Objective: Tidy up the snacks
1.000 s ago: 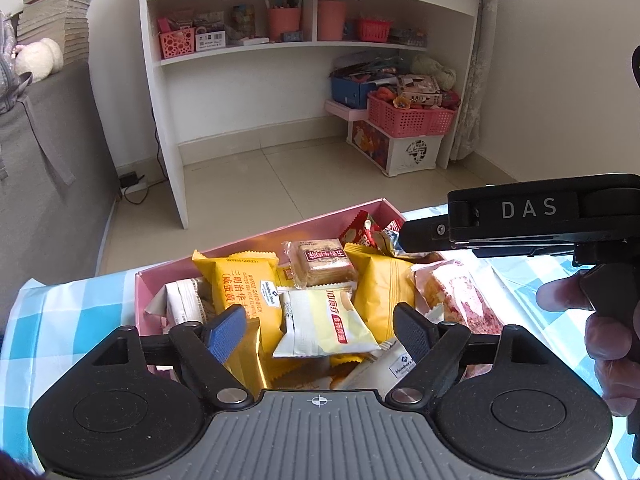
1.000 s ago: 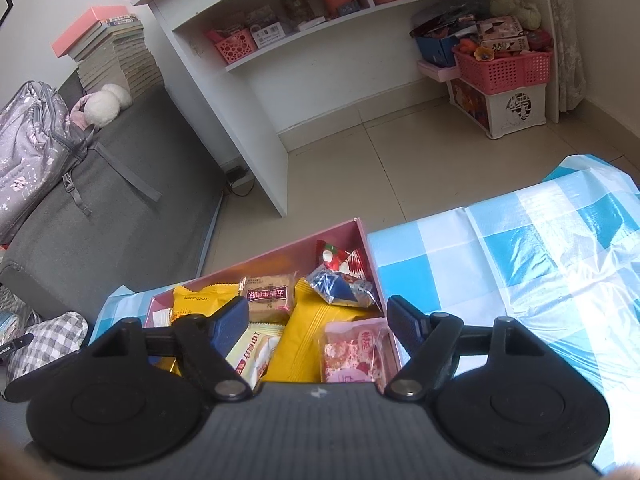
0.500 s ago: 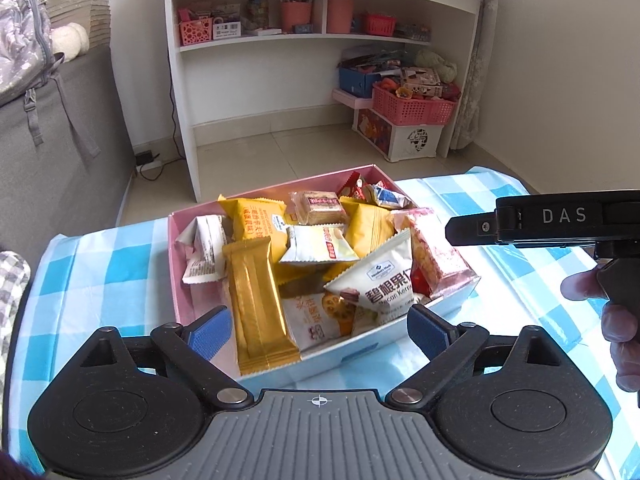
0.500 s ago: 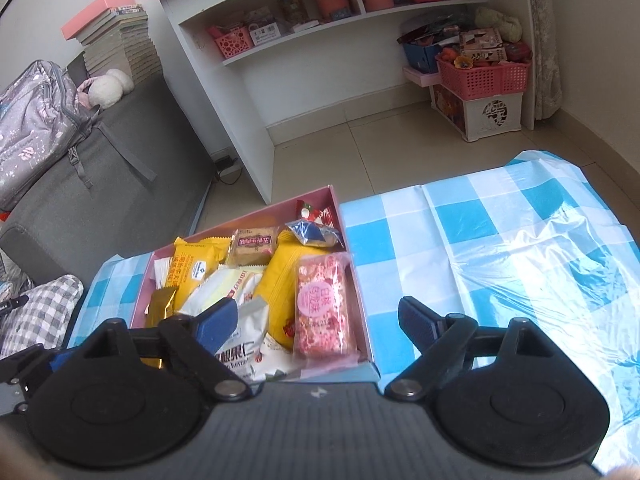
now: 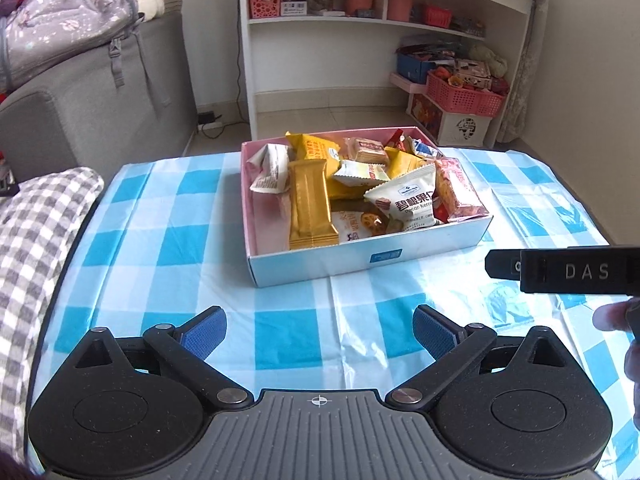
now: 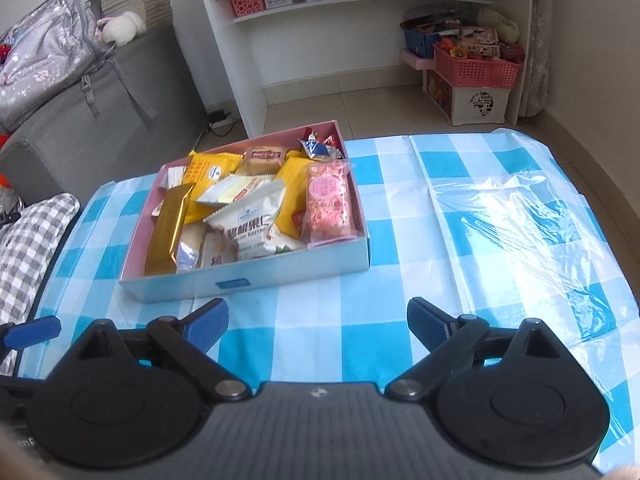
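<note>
A shallow pink-lined box (image 5: 368, 258) (image 6: 248, 276) full of wrapped snacks sits on the blue-checked tablecloth. Among them lie a long gold bar (image 5: 310, 204) (image 6: 168, 228), a white pecan packet (image 5: 408, 200) (image 6: 248, 224) and a pink packet (image 5: 458, 192) (image 6: 330, 200). My left gripper (image 5: 318, 330) hovers over the cloth in front of the box, its jaws opening with nothing between them. My right gripper (image 6: 316, 326) also hangs short of the box, jaws opening, holding nothing. In the left wrist view the right gripper's black body (image 5: 568, 270) shows at the right edge.
A grey checked cushion (image 5: 36, 240) lies at the table's left edge. A grey sofa with a backpack (image 5: 68, 16) stands behind it. White shelves (image 5: 384, 20) and pink baskets (image 5: 462, 94) line the far wall. Crinkled clear plastic (image 6: 520, 216) covers the cloth's right side.
Both grippers have pulled back from over the snack box to the bare cloth in front of it, and their jaws have spread wider. The whole box is now in view.
</note>
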The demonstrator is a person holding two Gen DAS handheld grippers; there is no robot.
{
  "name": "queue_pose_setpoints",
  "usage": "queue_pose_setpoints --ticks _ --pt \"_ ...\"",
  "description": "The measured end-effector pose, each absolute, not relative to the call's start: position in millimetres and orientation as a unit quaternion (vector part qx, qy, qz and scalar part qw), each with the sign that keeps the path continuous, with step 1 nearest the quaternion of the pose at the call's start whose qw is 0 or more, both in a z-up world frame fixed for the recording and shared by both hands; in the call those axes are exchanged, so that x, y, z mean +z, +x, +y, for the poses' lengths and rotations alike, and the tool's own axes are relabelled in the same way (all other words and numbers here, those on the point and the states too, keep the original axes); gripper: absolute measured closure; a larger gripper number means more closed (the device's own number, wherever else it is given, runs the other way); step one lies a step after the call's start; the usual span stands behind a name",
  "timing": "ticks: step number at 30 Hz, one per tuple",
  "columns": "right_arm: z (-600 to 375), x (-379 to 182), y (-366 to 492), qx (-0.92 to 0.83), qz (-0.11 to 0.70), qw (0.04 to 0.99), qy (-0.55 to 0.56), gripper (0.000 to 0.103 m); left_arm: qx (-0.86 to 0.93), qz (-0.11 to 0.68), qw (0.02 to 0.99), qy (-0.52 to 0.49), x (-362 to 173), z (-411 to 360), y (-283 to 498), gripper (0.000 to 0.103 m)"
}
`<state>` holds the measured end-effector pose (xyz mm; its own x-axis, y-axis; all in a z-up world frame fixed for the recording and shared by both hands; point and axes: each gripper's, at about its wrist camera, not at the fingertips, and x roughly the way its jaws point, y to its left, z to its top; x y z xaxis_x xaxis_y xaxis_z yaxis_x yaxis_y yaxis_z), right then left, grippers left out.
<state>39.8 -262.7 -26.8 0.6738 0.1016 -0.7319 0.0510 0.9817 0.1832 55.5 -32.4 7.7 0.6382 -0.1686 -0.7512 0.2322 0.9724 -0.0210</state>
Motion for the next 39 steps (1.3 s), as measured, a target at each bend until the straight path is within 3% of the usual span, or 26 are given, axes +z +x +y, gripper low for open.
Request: queue_pose_setpoints --ticks 12,39 --pt "-236 -25 6 -0.001 0.368 0.928 0.050 0.001 -0.045 0.402 0.913 0.055 7 -21 36 0.000" --pt "-233 -39 9 -0.011 0.399 0.917 0.025 0.000 -0.043 0.419 0.905 0.053 -6 -23 39 0.000"
